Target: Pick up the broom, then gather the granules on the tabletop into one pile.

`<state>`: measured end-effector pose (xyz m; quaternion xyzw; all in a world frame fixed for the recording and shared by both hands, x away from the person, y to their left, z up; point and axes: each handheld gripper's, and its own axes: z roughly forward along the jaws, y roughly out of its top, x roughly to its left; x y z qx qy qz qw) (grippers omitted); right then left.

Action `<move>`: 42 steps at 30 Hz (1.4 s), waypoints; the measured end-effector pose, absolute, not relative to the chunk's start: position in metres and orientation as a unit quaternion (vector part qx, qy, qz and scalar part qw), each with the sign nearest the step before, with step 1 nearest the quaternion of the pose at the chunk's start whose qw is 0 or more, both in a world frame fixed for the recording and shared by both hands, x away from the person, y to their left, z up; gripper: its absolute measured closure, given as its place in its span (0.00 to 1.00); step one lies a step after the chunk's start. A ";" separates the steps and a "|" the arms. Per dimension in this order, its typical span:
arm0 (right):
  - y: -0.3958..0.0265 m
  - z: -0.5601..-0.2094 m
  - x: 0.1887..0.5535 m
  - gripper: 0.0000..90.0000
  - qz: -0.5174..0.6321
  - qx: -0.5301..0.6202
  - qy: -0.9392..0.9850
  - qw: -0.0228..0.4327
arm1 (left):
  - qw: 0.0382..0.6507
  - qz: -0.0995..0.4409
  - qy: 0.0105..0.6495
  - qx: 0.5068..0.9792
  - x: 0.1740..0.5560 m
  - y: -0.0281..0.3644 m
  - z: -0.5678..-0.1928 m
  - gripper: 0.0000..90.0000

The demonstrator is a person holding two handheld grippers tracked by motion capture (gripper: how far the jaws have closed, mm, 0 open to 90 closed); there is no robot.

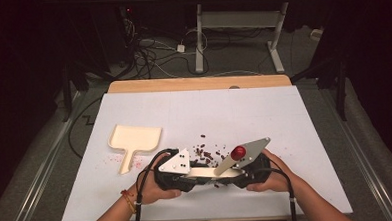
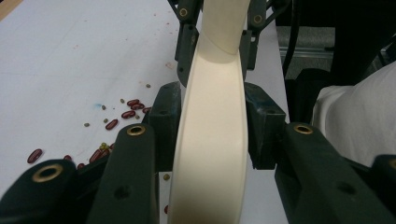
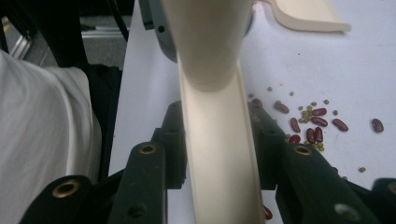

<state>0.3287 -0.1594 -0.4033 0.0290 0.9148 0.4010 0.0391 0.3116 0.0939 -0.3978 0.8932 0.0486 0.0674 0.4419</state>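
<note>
Just beyond the two grippers, on the white table [image 1: 295, 136], lies a scatter of dark red beans [image 1: 206, 151] mixed with small greenish seeds [image 3: 308, 113], close against the jaws on their far side and partly tucked under them. Farther off, to the left of the left gripper [image 1: 179, 170], a cream dustpan [image 1: 134, 140] rests flat with its handle pointing toward the person; faint reddish specks dot the table beside it. Nothing stands between the dustpan and the grippers. The left gripper and the right gripper [image 1: 249, 169] face each other near the table's front edge, and between them runs a long cream brush-like tool [image 1: 214, 175], lying roughly level. In the left gripper view the jaws press on the wide, curved cream body [image 2: 212, 140] from both sides; in the right gripper view the jaws clamp the narrower channelled part [image 3: 219, 158], with the rounder end toward the other gripper. What the tool exactly is cannot be told. The left hand [image 1: 155, 190] and the right hand [image 1: 272, 179] each wrap a gripper from below, forearms angling inward from the near edge, a band on the left wrist.
</note>
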 end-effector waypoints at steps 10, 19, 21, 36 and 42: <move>-0.170 -0.396 0.339 0.75 0.425 0.080 0.898 0.078 | 0.460 0.194 0.149 0.854 0.307 0.126 -0.393 0.27; -0.192 -0.382 0.349 0.75 0.434 0.130 0.879 0.147 | 0.423 0.281 0.231 0.830 0.297 0.180 -0.411 0.23; -0.197 -0.381 0.352 0.75 0.432 0.148 0.875 0.161 | 0.417 0.292 0.246 0.825 0.293 0.190 -0.416 0.23; -0.227 -0.379 0.376 0.75 0.421 0.232 0.846 0.230 | 0.397 0.305 0.316 0.806 0.279 0.230 -0.441 0.19; -0.227 -0.384 0.387 0.75 0.403 0.247 0.844 0.254 | 0.385 0.303 0.307 0.816 0.282 0.225 -0.444 0.19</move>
